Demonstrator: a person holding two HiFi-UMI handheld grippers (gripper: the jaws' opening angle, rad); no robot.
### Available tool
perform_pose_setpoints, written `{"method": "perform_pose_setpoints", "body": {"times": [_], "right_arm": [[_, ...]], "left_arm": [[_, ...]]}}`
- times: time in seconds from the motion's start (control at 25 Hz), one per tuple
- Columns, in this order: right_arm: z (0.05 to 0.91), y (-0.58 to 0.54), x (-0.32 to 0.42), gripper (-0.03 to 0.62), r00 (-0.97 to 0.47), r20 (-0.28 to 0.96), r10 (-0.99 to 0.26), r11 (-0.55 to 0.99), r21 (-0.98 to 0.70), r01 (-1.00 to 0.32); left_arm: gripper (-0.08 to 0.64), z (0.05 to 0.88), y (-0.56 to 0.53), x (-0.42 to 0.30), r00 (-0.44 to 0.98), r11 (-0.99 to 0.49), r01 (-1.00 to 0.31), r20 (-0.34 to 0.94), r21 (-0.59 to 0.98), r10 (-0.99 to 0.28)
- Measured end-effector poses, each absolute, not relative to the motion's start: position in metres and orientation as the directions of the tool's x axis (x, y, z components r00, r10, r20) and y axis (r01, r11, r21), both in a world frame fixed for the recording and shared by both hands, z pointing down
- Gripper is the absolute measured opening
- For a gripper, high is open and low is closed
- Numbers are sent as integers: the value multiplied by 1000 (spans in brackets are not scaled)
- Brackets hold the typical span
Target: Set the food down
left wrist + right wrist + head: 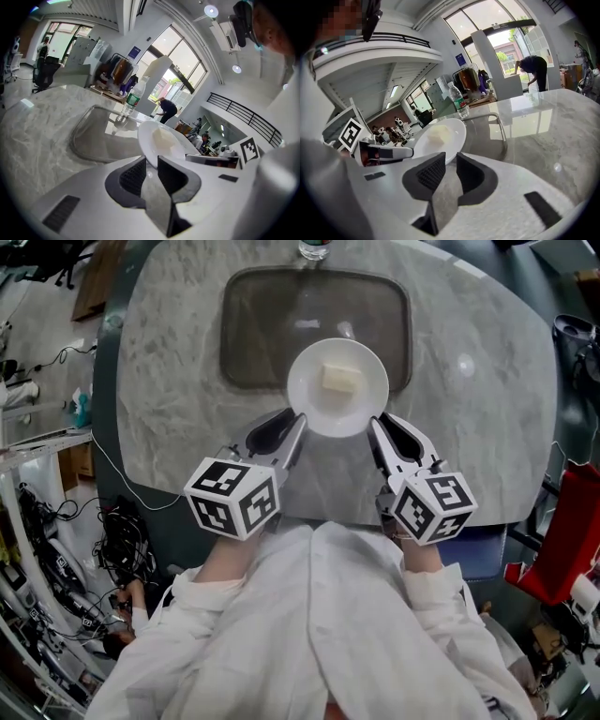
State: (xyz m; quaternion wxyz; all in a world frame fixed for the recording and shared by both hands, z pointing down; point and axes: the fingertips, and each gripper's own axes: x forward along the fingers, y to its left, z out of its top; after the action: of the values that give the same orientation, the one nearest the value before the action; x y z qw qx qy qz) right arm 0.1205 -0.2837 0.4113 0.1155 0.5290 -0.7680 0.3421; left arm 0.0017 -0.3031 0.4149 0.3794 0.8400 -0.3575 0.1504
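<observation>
Looks like the carrying step, just short of the putting-down. Below everything, 1 grey marble table [159,381], with 1 dark shallow tray [253,324] lying on its far half. Over the tray's near edge, 1 white plate [307,401], apparently held up off the surface, though hard to judge the height from above. Clamped on the plate from both sides: left gripper [296,423] pinching the left rim, right gripper [375,426] pinching the right rim, each with the rim caught tight between its jaws. In the plate's middle, 1 pale block of food [340,379], sitting loose.

Next, probably: lower both sides level and together, so as not to tip the plate or slide the block, then loosen both grips only once resting flat, on the tray or on bare marble; cannot tell which.

Count: 1 table, 1 tray, 1 plate, 2 grippers, 1 water bottle [315,249] at the table's far edge, 1 piece of food.
</observation>
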Motion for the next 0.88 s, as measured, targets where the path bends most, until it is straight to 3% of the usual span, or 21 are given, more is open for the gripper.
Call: {"method": "perform_pose_setpoints", "body": {"times": [0.88], "right_arm": [[459, -400, 118, 63, -491, 525, -695, 232, -482, -845]], "left_arm": [[83, 458, -411, -2, 614, -358, -788, 594, 500, -520]]}}
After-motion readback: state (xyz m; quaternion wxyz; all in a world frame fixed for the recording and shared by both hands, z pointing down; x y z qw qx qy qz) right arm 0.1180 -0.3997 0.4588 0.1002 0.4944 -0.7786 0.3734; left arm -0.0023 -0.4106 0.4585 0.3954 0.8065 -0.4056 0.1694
